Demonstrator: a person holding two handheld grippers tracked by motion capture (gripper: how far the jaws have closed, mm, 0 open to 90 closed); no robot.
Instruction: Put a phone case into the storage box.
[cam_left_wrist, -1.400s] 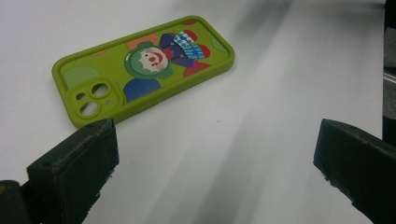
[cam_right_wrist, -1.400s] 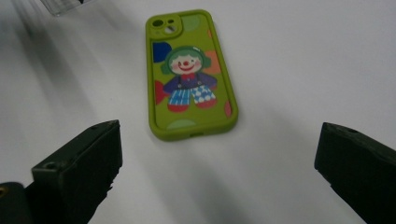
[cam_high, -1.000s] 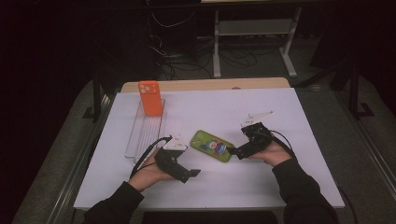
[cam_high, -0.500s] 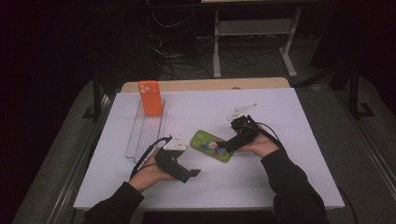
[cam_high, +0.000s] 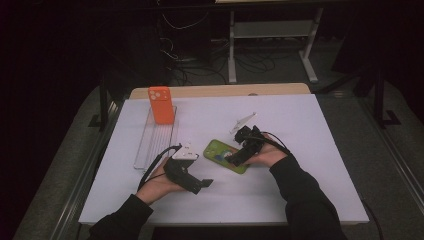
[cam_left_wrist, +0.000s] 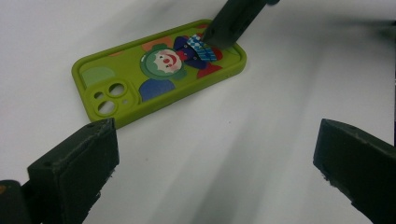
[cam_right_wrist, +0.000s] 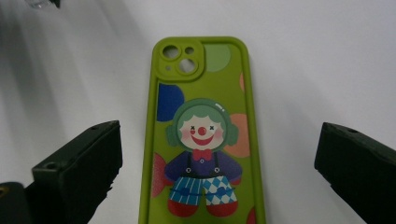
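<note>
White bench (cam_high: 300, 120), high view: wide bare surface on the far right and along the near edge; dark floor and a metal stand beyond the far edge. Green phone case (cam_high: 226, 156) lies flat near the middle. Right tool (cam_high: 235, 159) sits over its near end; left tool (cam_high: 202, 185) rests on the bench beside the case, apart from it. Orange phone case (cam_high: 160, 104) stands upright at the far end of a clear tray (cam_high: 150, 145), well apart on the left. Left gripper view: left tool (cam_left_wrist: 215, 172) with jaws wide apart, bare bench between them; green case (cam_left_wrist: 159, 74) ahead, a dark jaw tip of the right tool (cam_left_wrist: 229, 23) touching its clown print. Right gripper view: right tool (cam_right_wrist: 217, 179) spread wide, either side of the case (cam_right_wrist: 201, 130) without contact; case bottom edge cut off by the frame.
</note>
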